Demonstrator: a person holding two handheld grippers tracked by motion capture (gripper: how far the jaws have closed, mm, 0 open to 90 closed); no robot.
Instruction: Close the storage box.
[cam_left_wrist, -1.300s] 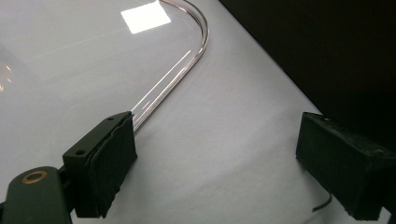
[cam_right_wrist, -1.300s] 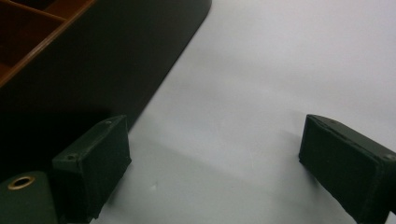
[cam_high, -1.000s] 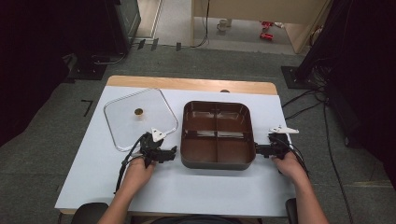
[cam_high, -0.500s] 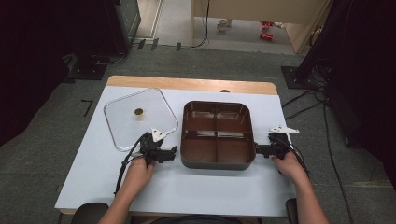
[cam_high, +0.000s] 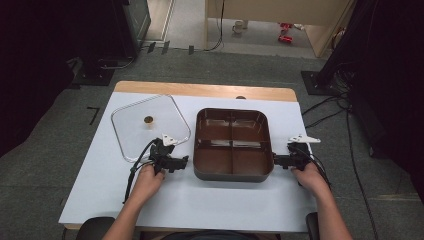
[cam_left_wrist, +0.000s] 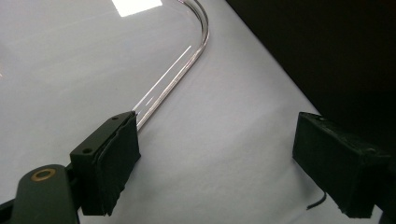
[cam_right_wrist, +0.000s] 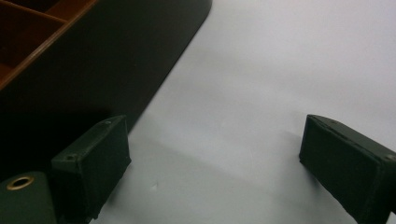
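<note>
A dark brown tray (cam_high: 232, 176) split into four compartments sits mid-table. To its left lies a clear lid (cam_high: 132, 137) with a small brass knob (cam_high: 148, 119). My left gripper (cam_high: 186, 161) rests just left of the tray, pointing at its side. Its jaws have just been closing a little but stand open, with bare table between them (cam_left_wrist: 219, 130). The lid's rim (cam_left_wrist: 187, 60) runs past one jaw, and the tray's dark wall (cam_left_wrist: 336, 46) lies beyond the other. My right gripper (cam_high: 276, 161) sits off the tray's right side, open (cam_right_wrist: 212, 126) over bare table, beside the tray wall (cam_right_wrist: 93, 60).
The table (cam_high: 215, 205) has a pale cover and a wooden strip (cam_high: 200, 90) along its far edge. Cables (cam_high: 131, 175) trail back from both grippers. Dark stands and floor cables surround the table.
</note>
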